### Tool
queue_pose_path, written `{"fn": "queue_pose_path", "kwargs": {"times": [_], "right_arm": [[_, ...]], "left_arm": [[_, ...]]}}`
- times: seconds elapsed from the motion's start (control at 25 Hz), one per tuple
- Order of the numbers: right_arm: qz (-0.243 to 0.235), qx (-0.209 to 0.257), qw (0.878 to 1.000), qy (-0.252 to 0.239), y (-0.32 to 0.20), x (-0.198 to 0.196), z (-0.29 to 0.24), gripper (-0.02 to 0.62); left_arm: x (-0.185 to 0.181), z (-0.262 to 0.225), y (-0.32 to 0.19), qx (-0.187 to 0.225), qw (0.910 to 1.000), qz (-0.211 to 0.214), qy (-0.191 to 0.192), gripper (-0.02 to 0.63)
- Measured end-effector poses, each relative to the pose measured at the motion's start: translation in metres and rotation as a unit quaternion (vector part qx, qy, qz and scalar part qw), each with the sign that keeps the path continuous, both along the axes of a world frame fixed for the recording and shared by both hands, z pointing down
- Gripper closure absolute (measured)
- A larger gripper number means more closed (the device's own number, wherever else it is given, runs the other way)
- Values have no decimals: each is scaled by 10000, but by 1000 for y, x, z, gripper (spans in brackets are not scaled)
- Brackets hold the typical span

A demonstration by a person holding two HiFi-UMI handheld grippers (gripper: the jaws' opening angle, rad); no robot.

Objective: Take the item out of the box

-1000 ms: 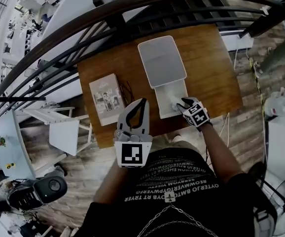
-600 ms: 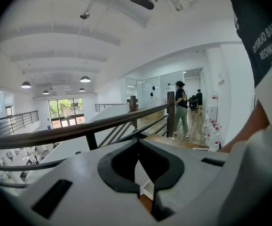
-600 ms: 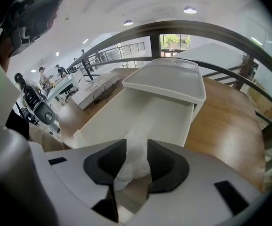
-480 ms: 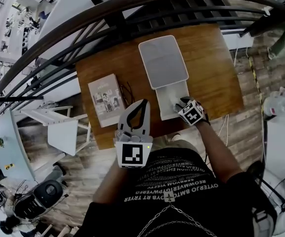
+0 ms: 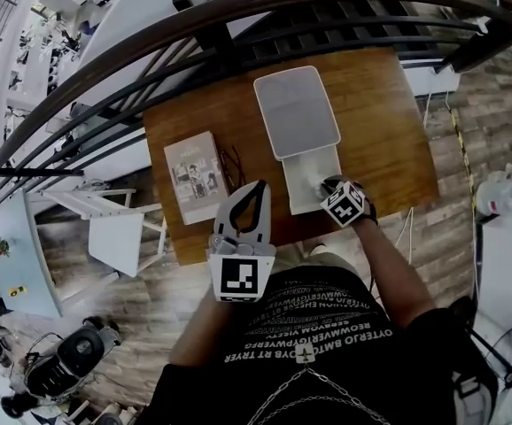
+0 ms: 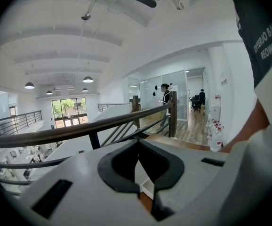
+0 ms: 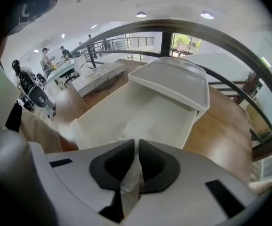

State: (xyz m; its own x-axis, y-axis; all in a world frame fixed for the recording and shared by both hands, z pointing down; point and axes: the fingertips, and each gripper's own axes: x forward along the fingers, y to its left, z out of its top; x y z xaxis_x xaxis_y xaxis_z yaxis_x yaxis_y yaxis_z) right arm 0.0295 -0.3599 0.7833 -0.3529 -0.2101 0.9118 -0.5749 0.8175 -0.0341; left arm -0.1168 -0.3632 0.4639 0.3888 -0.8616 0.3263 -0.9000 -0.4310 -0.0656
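Note:
A white box [image 5: 302,204] lies open on the wooden table [image 5: 389,131], its lid [image 5: 296,112] folded back on the far side. My right gripper [image 5: 320,187] reaches into the box's near end. In the right gripper view the jaws of the right gripper [image 7: 137,147] are closing, and a crumpled white item [image 7: 131,175] is pinched between the pads, above the box floor [image 7: 140,112]. My left gripper [image 5: 258,187] hangs by the table's front edge, left of the box. In its own view the left gripper [image 6: 138,149] is shut with nothing in it.
A book [image 5: 194,177] lies on the table's left part, with a dark pair of glasses [image 5: 231,162] between it and the box. A dark railing [image 5: 238,25] runs along the table's far side. Wooden floor lies below the front edge.
My right gripper has shifted slightly left and turned a little inside the box. The left gripper has stayed where it was.

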Motion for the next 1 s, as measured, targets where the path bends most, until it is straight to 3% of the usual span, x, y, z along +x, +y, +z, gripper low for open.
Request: {"fn": "queue_pose_path", "kwargs": {"times": [0.24,0.56,1.0], "right_arm": [[228,607,9963,-563,-8,-1,-32,568],[437,943,9881,-1137,-4,7,-88,568],[257,1576,9705,-1805,26,10,-192,568]], "left_arm": [[1,4,16,-3,9999,-110,16,600],[12,-9,38,155,9996,-222,40,600],[22,-37,74,455,9976,-503,101,600]]}}
